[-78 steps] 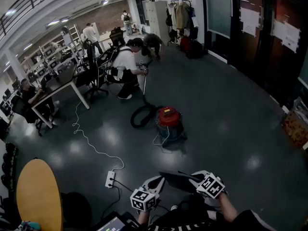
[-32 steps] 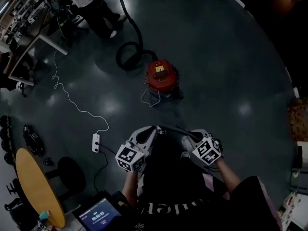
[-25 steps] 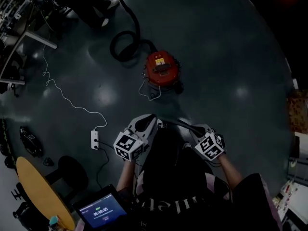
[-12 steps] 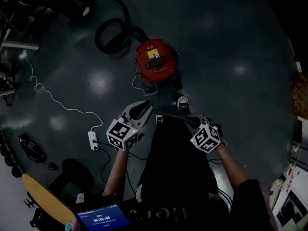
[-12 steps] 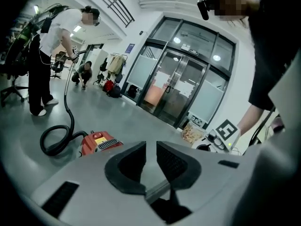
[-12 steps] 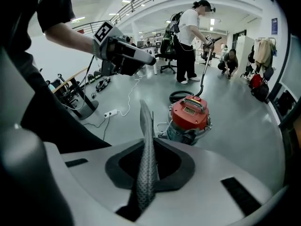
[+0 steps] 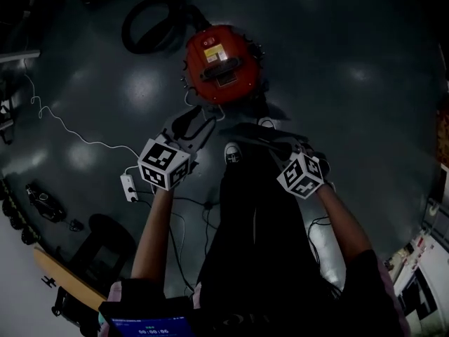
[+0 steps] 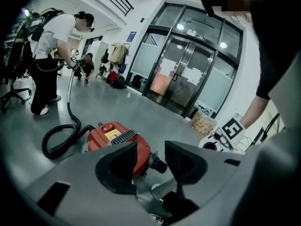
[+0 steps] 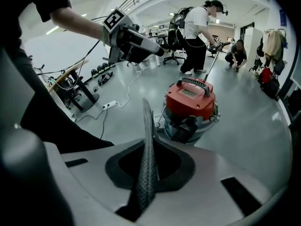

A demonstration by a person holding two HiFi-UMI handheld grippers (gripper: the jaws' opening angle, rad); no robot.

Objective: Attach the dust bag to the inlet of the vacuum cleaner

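The red vacuum cleaner (image 7: 223,63) (image 8: 117,138) (image 9: 190,100) stands on the floor just ahead of me, with its black hose (image 7: 151,23) coiled at its far left. My right gripper (image 7: 280,149) (image 9: 148,161) is shut on the thin edge of the dark dust bag (image 7: 256,133) (image 9: 146,140), which hangs in front of my legs. My left gripper (image 7: 193,118) (image 8: 150,157) is left of the bag and close to the vacuum. Its jaws are opening and nothing is pressed between them. A black port (image 8: 160,164) on the vacuum's side shows through their gap.
A white power strip (image 7: 128,186) and its cable (image 7: 63,128) lie on the floor to my left. A dark stool (image 7: 105,237) and a wooden table edge (image 7: 66,286) are lower left. Another person (image 9: 195,32) handles the hose wand beyond the vacuum.
Both grippers have sunk toward the vacuum, which now looms larger and nearer. The left jaws, shut before, have parted, and the left gripper has drawn away from the bag.
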